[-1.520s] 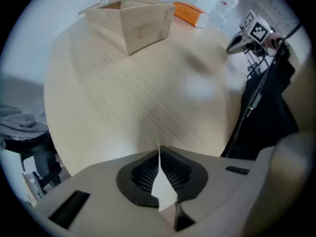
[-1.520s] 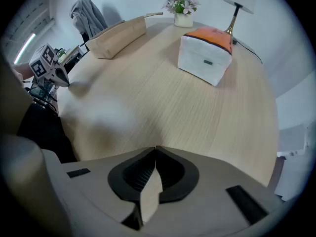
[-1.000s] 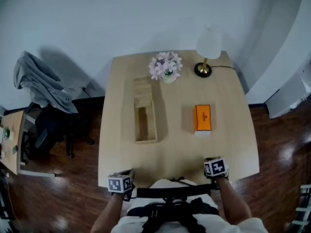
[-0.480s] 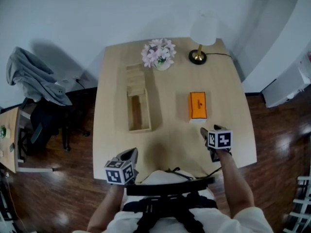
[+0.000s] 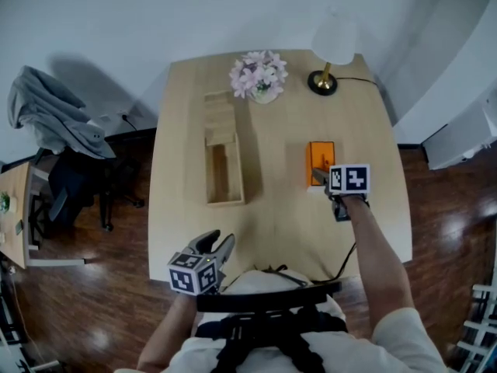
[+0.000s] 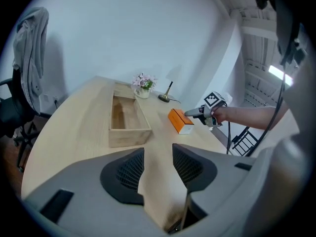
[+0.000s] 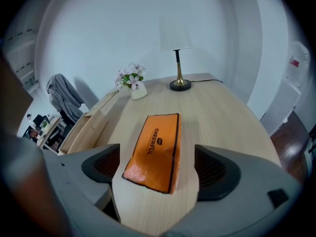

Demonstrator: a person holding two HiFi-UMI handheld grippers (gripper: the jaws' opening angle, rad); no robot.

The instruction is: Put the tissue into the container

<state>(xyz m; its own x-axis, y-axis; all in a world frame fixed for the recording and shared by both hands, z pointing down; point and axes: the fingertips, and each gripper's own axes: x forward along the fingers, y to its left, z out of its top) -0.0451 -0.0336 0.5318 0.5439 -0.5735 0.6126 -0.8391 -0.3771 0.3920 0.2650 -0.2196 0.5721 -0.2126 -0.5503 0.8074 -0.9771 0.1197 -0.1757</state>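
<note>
The right gripper [image 5: 318, 179], on the outstretched right arm [image 5: 378, 255], points down at the near end of the tissue box [image 5: 321, 158]. Its jaws have just been opening, and that end lies between them untouched. The left gripper [image 5: 217, 245] hangs well left of the box, its jaws just opened on nothing.

Head cam: high over the near edge of the table [image 5: 182, 169], facing steeply down, whole top in frame. Left gripper cam: low at the near-left corner, facing far-right across the top, well back from the container [image 6: 126, 120]. Right gripper cam: close over the tissue box [image 7: 154, 152], facing far toward lamp [image 7: 177, 43] & flowers [image 7: 131, 78]. All 3 share tissue box, container, lamp, flowers.
</note>
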